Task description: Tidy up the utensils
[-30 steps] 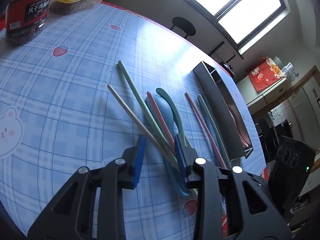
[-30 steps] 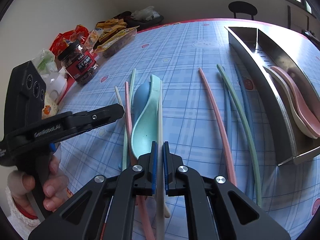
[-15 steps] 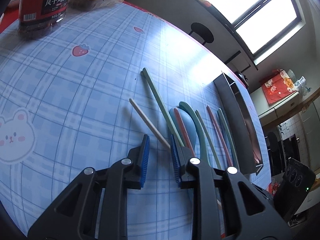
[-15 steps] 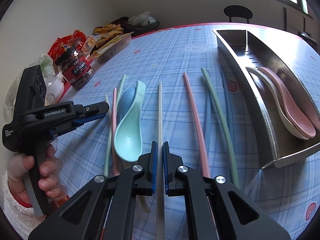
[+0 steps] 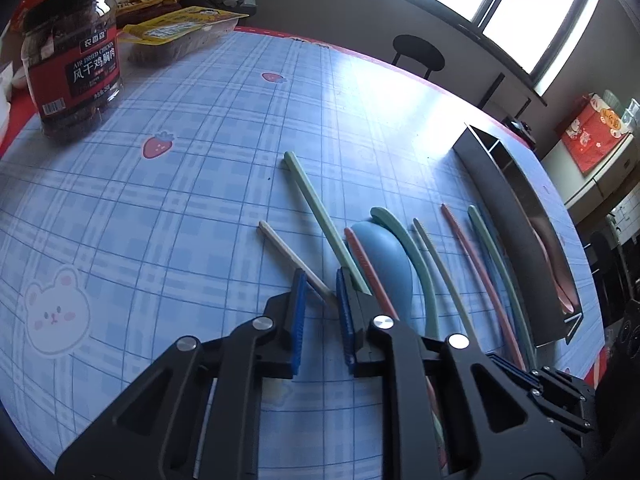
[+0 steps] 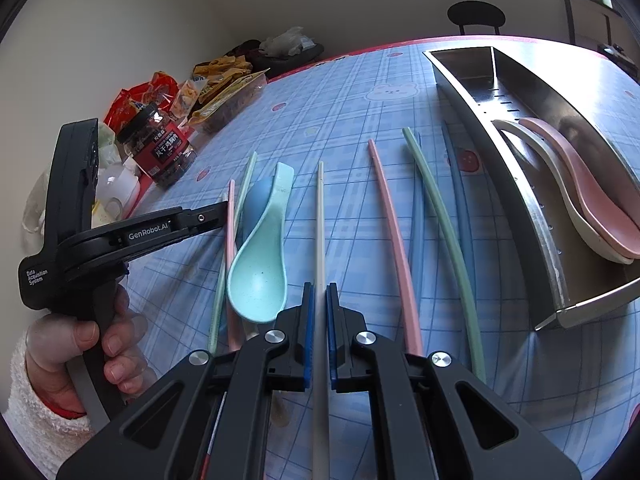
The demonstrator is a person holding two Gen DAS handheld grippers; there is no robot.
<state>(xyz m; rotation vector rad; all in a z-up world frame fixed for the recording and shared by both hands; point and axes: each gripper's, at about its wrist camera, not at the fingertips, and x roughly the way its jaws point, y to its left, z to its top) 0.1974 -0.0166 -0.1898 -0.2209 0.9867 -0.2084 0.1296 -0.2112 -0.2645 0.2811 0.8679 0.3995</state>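
Note:
A cream chopstick lies on the blue checked tablecloth, its near end between the closing jaws of my left gripper; a gap still shows at the pads. To its right lie a green chopstick, a pink one and a blue spoon. My right gripper is shut on a pale grey chopstick that points away from me. A mint spoon rests to its left, bowl up. A steel tray at the right holds a white spoon and a pink spoon.
Pink, green and blue chopsticks lie between the held chopstick and the tray. A dark jar and snack packs stand at the far left edge. A hand in a white fleecy sleeve holds the left gripper.
My left gripper has shifted left, off the spoons, to the cream chopstick, and its jaws have narrowed. The right gripper has drawn the grey chopstick away from the mint spoon.

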